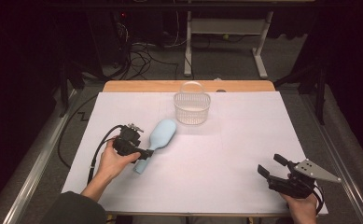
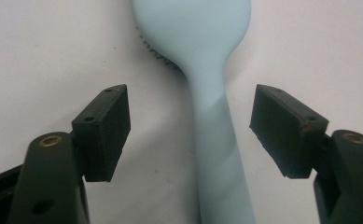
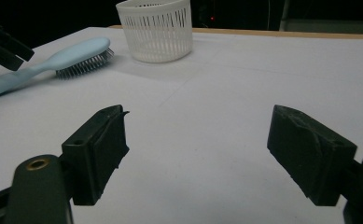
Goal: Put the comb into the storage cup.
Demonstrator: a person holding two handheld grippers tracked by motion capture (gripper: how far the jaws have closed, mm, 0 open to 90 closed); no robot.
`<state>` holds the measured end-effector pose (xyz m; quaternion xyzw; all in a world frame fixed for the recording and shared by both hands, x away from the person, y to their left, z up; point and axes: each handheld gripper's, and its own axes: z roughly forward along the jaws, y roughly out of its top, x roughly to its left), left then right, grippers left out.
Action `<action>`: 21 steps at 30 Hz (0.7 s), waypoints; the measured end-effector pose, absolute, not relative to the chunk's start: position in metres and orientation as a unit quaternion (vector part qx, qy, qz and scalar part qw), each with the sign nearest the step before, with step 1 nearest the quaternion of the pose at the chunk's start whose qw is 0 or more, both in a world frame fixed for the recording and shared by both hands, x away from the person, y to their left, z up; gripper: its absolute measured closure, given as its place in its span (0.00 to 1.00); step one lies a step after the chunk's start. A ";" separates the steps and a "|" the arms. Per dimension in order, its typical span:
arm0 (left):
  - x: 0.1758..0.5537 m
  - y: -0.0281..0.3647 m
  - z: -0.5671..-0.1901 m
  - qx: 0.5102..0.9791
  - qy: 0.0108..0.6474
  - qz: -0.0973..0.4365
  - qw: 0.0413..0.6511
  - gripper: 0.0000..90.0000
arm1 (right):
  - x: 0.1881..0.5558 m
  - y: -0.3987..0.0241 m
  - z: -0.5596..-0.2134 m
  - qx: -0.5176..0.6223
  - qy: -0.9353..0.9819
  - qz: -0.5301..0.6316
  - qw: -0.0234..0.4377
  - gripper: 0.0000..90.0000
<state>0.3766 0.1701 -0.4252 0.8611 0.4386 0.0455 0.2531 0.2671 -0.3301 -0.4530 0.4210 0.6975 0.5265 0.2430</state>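
table (image 1: 244, 154): white sheet, bare | basket (image 1: 191, 108): far centre, upright | hairbrush (image 1: 157, 140): flat, seemingly bristles-down, near basket | left hand-held gripper (image 2: 191, 130): spread, straddling handle, pads clear | right hand-held gripper (image 3: 195, 151): spread, empty, well apart | step: pre-grasp; next: pinch handle squarely

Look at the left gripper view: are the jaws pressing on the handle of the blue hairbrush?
No: the left gripper stands open, and white table shows between each pad and the hairbrush handle.
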 end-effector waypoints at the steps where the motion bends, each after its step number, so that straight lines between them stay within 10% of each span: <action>1: 0.377 0.168 -0.426 0.863 0.437 0.046 0.251 0.33 | 0.267 -0.330 -0.453 0.421 0.698 0.526 0.243 0.23; 21: 0.383 0.145 -0.438 0.872 0.432 0.059 0.223 0.40 | 0.267 -0.330 -0.453 0.420 0.698 0.527 0.242 0.23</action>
